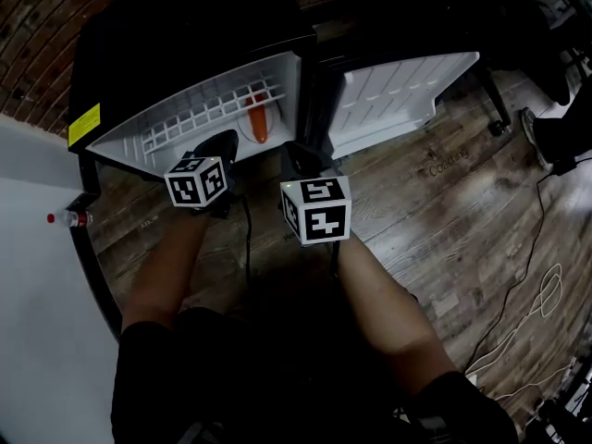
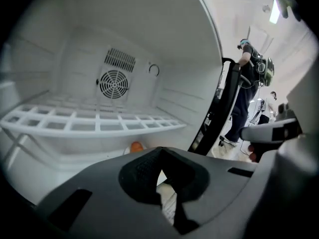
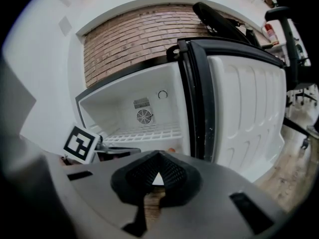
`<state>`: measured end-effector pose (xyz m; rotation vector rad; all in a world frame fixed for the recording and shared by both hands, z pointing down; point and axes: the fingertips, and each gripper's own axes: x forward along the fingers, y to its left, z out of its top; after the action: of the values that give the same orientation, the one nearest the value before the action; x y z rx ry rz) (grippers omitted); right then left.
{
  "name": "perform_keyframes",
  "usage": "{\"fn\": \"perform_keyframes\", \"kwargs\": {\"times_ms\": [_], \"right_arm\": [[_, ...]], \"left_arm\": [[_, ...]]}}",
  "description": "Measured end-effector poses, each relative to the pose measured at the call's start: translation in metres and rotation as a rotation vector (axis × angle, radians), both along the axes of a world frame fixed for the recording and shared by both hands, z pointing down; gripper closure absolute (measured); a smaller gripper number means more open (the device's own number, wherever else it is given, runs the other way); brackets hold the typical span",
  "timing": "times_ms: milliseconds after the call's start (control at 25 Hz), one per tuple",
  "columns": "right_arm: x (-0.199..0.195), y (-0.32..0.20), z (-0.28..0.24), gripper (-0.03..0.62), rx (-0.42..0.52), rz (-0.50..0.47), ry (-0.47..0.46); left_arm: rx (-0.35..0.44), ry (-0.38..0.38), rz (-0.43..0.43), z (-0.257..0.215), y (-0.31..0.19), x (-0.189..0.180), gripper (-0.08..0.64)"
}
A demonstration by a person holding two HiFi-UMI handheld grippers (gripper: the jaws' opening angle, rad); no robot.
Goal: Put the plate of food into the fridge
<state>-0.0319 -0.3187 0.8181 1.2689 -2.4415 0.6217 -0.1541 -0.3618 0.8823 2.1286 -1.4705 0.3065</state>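
My left claw point(image 2: 160, 169) and right claw point(image 3: 157, 176) pinch shut, empty — ahead, a round white plate point(image 1: 244, 130) sits in the white-lined fridge point(image 3: 122, 101).

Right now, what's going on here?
A person faces an open mini fridge with a gripper in each hand. The plate holding an orange piece of food sits inside, under the white grid shelf. The left gripper is at the fridge opening and the right gripper is beside it. Both are shut and empty, and neither touches the plate. The fridge door stands wide open.
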Motion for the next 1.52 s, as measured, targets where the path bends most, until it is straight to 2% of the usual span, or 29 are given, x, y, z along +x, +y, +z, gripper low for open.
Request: {"fn": "perform_keyframes", "kwargs": {"times_ms": [120, 240, 400, 480, 600, 800, 960, 1080, 1160, 1320, 1400, 1520], "right_arm": [[-0.001, -0.003, -0.001, 0.58, -0.029, 0.007, -0.053], [0.001, -0.005, -0.013, 0.58, -0.033, 0.047, -0.095], [0.006, 0.001, -0.059, 0.58, 0.059, 0.061, -0.1], [0.017, 0.007, -0.095, 0.58, 0.11, 0.082, -0.078], [0.043, 0.008, -0.175, 0.58, 0.176, 0.108, -0.028], [0.071, 0.015, -0.343, 0.58, 0.188, 0.156, -0.02], [0.069, 0.028, -0.494, 0.58, 0.245, 0.136, -0.025], [0.061, 0.048, -0.59, 0.58, 0.261, 0.109, -0.026], [0.054, 0.059, -0.648, 0.579, 0.274, 0.096, -0.04], [0.047, 0.084, -0.744, 0.58, 0.273, 0.089, -0.149], [0.04, 0.097, -0.774, 0.58, 0.274, 0.064, -0.186], [0.033, 0.106, -0.806, 0.58, 0.319, 0.024, -0.195]], "left_arm": [[0.023, 0.031, -0.001, -0.036, 0.015, 0.001, 0.563], [0.051, 0.02, 0.015, -0.071, 0.029, 0.006, 0.563], [0.101, -0.016, 0.011, -0.138, 0.043, 0.012, 0.563], [0.121, 0.004, 0.015, -0.186, 0.048, 0.016, 0.563], [0.134, 0.05, 0.024, -0.268, 0.055, 0.026, 0.563], [0.086, 0.028, 0.07, -0.416, 0.08, 0.05, 0.563], [0.133, -0.036, 0.075, -0.554, 0.098, 0.075, 0.563], [0.168, -0.093, 0.071, -0.649, 0.114, 0.083, 0.563], [0.188, -0.105, 0.063, -0.707, 0.123, 0.084, 0.563], [0.21, -0.108, 0.015, -0.797, 0.142, 0.073, 0.563], [0.219, -0.124, -0.013, -0.825, 0.152, 0.065, 0.563], [0.268, -0.143, -0.06, -0.862, 0.156, 0.054, 0.563]]}}
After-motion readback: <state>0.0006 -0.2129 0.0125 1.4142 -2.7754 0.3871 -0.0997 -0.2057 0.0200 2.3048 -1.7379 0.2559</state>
